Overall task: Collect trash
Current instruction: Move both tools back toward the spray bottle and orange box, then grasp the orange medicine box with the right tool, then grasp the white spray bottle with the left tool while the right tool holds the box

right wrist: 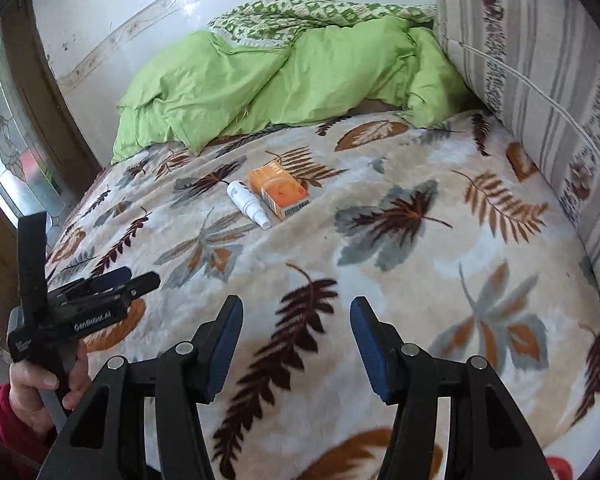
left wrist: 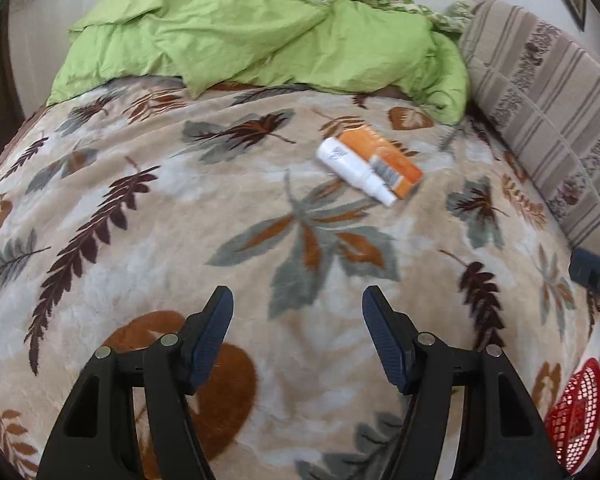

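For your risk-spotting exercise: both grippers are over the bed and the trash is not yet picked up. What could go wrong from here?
1. The white bottle lies right against the orange box; jaws closing on one may nudge the other away.
2. Both rest on a plush leaf-print blanket; fingertips could snag the pile or press the items in.
3. The round bottle may roll or slip when pinched.
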Demonstrator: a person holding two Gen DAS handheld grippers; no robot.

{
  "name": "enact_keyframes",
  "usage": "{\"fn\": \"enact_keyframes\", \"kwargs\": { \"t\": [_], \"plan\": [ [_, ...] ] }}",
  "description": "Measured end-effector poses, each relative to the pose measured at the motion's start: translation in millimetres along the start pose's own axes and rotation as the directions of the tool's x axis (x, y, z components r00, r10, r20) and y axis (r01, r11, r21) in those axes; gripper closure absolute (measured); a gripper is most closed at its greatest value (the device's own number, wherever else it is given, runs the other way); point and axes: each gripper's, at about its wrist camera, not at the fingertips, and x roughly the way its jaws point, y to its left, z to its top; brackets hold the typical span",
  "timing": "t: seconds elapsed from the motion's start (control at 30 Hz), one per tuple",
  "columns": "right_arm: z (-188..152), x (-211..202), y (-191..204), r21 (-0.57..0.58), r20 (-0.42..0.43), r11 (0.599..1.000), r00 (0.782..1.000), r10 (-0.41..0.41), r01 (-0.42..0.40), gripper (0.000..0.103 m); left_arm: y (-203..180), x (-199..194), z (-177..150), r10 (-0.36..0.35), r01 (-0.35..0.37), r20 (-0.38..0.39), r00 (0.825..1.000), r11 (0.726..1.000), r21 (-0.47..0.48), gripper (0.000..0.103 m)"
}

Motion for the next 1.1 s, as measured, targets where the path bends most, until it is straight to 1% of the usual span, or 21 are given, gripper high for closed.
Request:
{"fn": "enact_keyframes", "kwargs": {
  "t": [0.03, 0.07, 0.1, 0.17, 0.23, 0.3, 0.37, 0.43, 0.5, 0.53, 0.63, 0.77, 0.8, 0.83, 0.87, 0.9, 0.93, 0.97, 1.03, 1.1],
  "plan": [
    [11, 16, 5, -0.030, -0.014, 1.000, 1.000, -0.001, 0.000, 0.043, 6, 6, 1, 0.012, -0.012, -0.015, 1.000, 1.000, -0.003, 0.037],
    [21, 31, 8, -0.055, -0.022, 0.998, 1.000, -0.010, 0.008, 0.043, 12, 10, 4, 0.007, -0.008, -0.022, 1.000, 1.000, -0.007, 0.037],
    [32, 49, 13, -0.079, -0.032, 0.997, 0.999, -0.014, 0.012, 0.041, 15, 11, 6, 0.005, -0.006, -0.017, 1.000, 1.000, -0.013, 0.037],
    [52, 80, 20, -0.113, -0.053, 0.994, 0.999, -0.005, -0.001, 0.041, 20, 12, 11, 0.009, -0.009, -0.005, 1.000, 1.000, -0.022, 0.037],
    [69, 104, 25, -0.135, -0.053, 0.991, 0.998, -0.022, 0.015, 0.041, 25, 15, 14, 0.008, -0.008, -0.012, 1.000, 0.999, -0.033, 0.037],
    [85, 130, 28, -0.163, -0.066, 0.986, 0.997, -0.046, 0.035, 0.041, 25, 18, 16, -0.018, 0.017, -0.024, 1.000, 0.999, -0.043, 0.037],
    [98, 151, 29, -0.191, -0.072, 0.980, 0.995, -0.067, 0.052, 0.041, 25, 19, 17, -0.021, 0.020, -0.026, 0.999, 0.999, -0.041, 0.037],
    [107, 173, 31, -0.222, -0.115, 0.974, 0.991, -0.064, 0.037, 0.041, 24, 18, 18, -0.021, 0.021, -0.020, 1.000, 0.999, -0.030, 0.037],
    [112, 190, 32, -0.258, -0.129, 0.964, 0.986, -0.102, 0.066, 0.041, 26, 18, 20, -0.021, 0.020, -0.015, 1.000, 0.999, -0.033, 0.037],
    [114, 198, 32, -0.273, -0.137, 0.959, 0.984, -0.113, 0.073, 0.041, 28, 18, 20, -0.024, 0.024, -0.016, 1.000, 0.999, -0.040, 0.037],
    [119, 213, 26, -0.271, -0.152, 0.961, 0.983, -0.104, 0.059, 0.040, 34, 20, 21, -0.034, 0.033, -0.027, 0.999, 0.997, -0.066, 0.037],
    [119, 230, 29, -0.273, -0.174, 0.961, 0.980, -0.102, 0.051, 0.040, 39, 20, 23, -0.026, 0.024, -0.027, 0.999, 0.997, -0.078, 0.037],
    [118, 231, 32, -0.272, -0.166, 0.960, 0.980, -0.112, 0.063, 0.043, 41, 20, 23, -0.025, 0.023, -0.025, 0.999, 0.996, -0.081, 0.037],
    [117, 233, 34, -0.264, -0.168, 0.962, 0.979, -0.116, 0.069, 0.049, 43, 20, 24, -0.023, 0.021, -0.022, 0.999, 0.996, -0.086, 0.037],
    [115, 232, 37, -0.250, -0.167, 0.966, 0.980, -0.109, 0.065, 0.053, 45, 19, 25, -0.022, 0.020, -0.020, 1.000, 0.996, -0.092, 0.037],
    [113, 231, 42, -0.247, -0.164, 0.967, 0.981, -0.104, 0.061, 0.053, 48, 19, 26, -0.019, 0.018, -0.017, 1.000, 0.995, -0.101, 0.037],
    [111, 229, 46, -0.244, -0.167, 0.968, 0.981, -0.096, 0.053, 0.053, 53, 18, 28, -0.018, 0.016, -0.013, 1.000, 0.994, -0.113, 0.037],
    [106, 226, 54, -0.240, -0.174, 0.970, 0.982, -0.070, 0.026, 0.054, 56, 18, 28, -0.017, 0.016, -0.011, 1.000, 0.992, -0.125, 0.037],
    [93, 222, 70, -0.247, -0.195, 0.969, 0.980, -0.043, -0.007, 0.054, 66, 18, 30, -0.020, 0.018, -0.010, 1.000, 0.987, -0.162, 0.037],
    [76, 215, 87, -0.239, -0.220, 0.969, 0.975, 0.014, -0.068, 0.054, 76, 18, 31, -0.039, 0.036, -0.013, 0.999, 0.978, -0.203, 0.037]
  ]
}}
